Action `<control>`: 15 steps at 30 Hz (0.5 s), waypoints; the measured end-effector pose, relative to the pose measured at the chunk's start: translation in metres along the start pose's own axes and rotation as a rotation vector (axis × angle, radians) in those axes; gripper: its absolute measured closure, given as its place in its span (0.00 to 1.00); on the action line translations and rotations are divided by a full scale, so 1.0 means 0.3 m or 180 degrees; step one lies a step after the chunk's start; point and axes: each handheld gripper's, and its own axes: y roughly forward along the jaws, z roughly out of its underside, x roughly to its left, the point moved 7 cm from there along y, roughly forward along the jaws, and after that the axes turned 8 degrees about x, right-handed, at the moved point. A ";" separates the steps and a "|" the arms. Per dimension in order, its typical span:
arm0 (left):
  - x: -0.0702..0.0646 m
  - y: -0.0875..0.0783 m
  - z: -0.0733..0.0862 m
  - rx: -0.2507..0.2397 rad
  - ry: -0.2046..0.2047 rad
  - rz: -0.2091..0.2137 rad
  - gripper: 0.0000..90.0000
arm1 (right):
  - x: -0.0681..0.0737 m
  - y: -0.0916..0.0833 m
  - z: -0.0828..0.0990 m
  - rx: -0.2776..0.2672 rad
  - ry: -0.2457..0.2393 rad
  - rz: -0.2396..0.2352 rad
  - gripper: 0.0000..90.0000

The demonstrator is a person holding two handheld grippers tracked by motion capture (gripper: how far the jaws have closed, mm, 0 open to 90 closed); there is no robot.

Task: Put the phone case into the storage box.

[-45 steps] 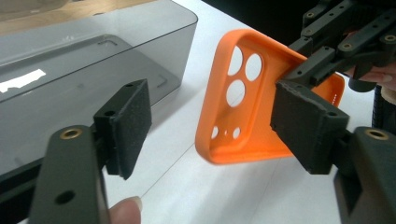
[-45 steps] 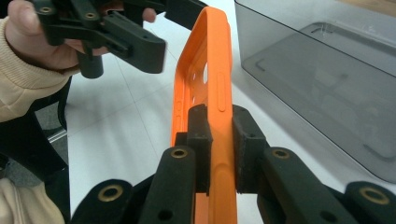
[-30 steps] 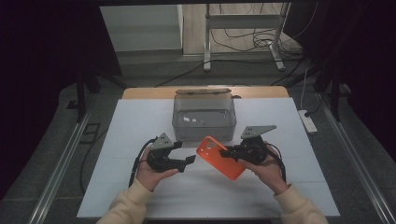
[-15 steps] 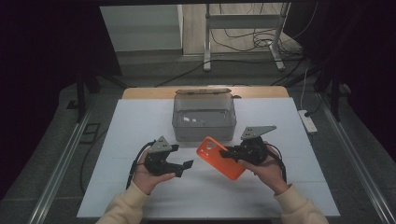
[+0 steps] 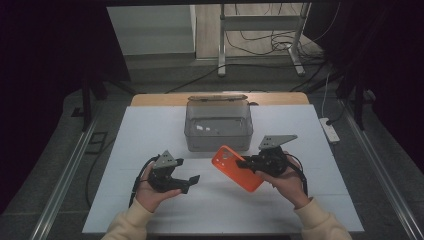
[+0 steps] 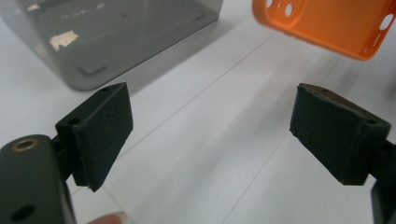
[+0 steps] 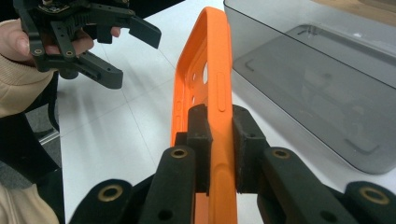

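Observation:
An orange phone case [image 5: 235, 168] hangs above the white table, held by one long edge, and my right gripper [image 5: 243, 163] is shut on it. In the right gripper view the two pads pinch the rim of the case [image 7: 205, 70], which stands on edge. My left gripper [image 5: 191, 183] sits a little left of the case; its jaws have just been opening and nothing is between them. In the left gripper view the pads [image 6: 100, 126] stand wide apart over bare table, with the case [image 6: 327, 23] beyond them at the upper right. The left gripper [image 7: 135, 56] also shows in the right gripper view.
A grey see-through box [image 5: 218, 137] stands open-topped on the white table [image 5: 145, 135] just behind both grippers, seen close in the left gripper view [image 6: 116, 42] and the right gripper view [image 7: 327, 93]. A power strip [image 5: 331, 131] lies on the floor at the right.
The left gripper's jaws have spread wider, and it has drawn slightly back from the orange case. The right gripper and the case have stayed put.

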 end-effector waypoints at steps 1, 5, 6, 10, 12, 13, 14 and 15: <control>0.004 -0.001 0.006 0.0002 -0.0011 -0.0010 0.15 | -0.001 0.000 0.000 0.0003 -0.0001 0.0004 0.88; 0.025 -0.003 0.032 0.0024 -0.0093 -0.0052 0.14 | -0.002 0.002 0.001 0.0004 -0.0008 0.0013 0.88; 0.030 -0.004 0.039 0.0035 -0.0103 -0.0062 0.14 | -0.001 0.001 0.001 0.0002 -0.0008 0.0013 0.88; 0.045 -0.009 0.058 0.0043 -0.0167 -0.0095 0.14 | -0.001 -0.001 0.000 -0.0001 -0.0019 0.0033 0.88; 0.050 -0.011 0.065 0.0042 -0.0188 -0.0109 0.14 | -0.001 -0.002 0.000 -0.0001 -0.0023 0.0032 0.88; 0.051 -0.012 0.070 0.0050 -0.0194 -0.0117 0.14 | -0.001 -0.002 0.000 0.0000 -0.0025 0.0032 0.88; 0.053 -0.013 0.073 0.0050 -0.0171 -0.0142 0.14 | -0.001 -0.002 0.000 0.0001 -0.0026 0.0032 0.88; 0.054 -0.014 0.076 0.0051 -0.0165 -0.0151 0.15 | 0.000 -0.002 0.000 0.0002 -0.0029 0.0027 0.88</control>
